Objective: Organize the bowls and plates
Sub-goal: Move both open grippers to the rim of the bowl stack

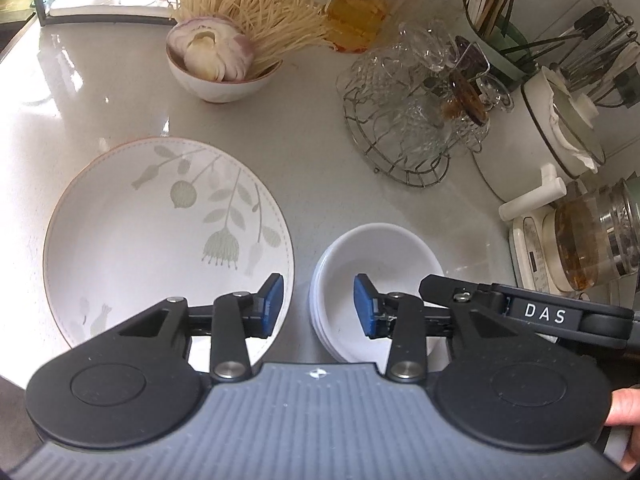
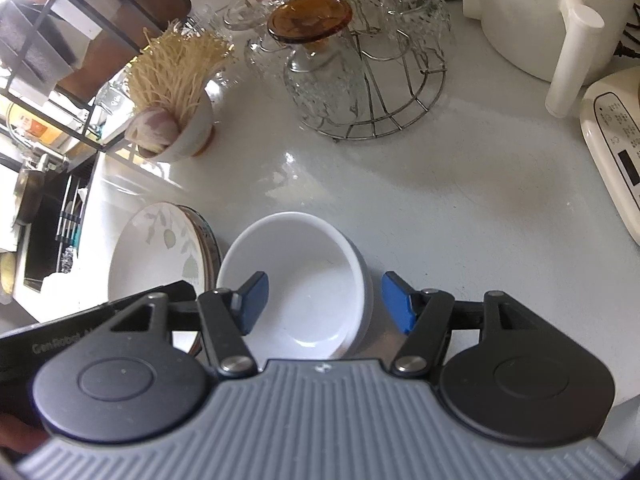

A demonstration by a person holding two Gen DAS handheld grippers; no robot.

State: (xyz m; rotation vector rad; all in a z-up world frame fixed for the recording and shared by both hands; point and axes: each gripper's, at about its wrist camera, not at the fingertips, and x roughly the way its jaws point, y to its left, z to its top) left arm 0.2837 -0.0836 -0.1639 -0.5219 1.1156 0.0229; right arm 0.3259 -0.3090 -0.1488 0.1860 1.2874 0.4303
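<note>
In the left wrist view a wide white plate with a grey-green flower print (image 1: pixel 160 232) lies on the pale counter, with a stack of plain white bowls (image 1: pixel 380 256) just to its right. My left gripper (image 1: pixel 318 300) is open above the gap between them, one blue pad over the plate's rim and the other over the bowls' left rim. In the right wrist view my right gripper (image 2: pixel 324 296) is open astride the top bowl's (image 2: pixel 304 272) right wall, its left pad inside and its right pad outside, neither pressing. The plates (image 2: pixel 160 248) sit stacked to the left.
A small bowl of garlic and enoki mushrooms (image 1: pixel 222 68) stands behind the plate. A wire rack of glass cups (image 1: pixel 412 120), a red-lidded jar (image 1: pixel 364 12), a white pot (image 1: pixel 552 120) and a glass kettle (image 1: pixel 592 240) crowd the right. A sink edge (image 2: pixel 48 216) lies left.
</note>
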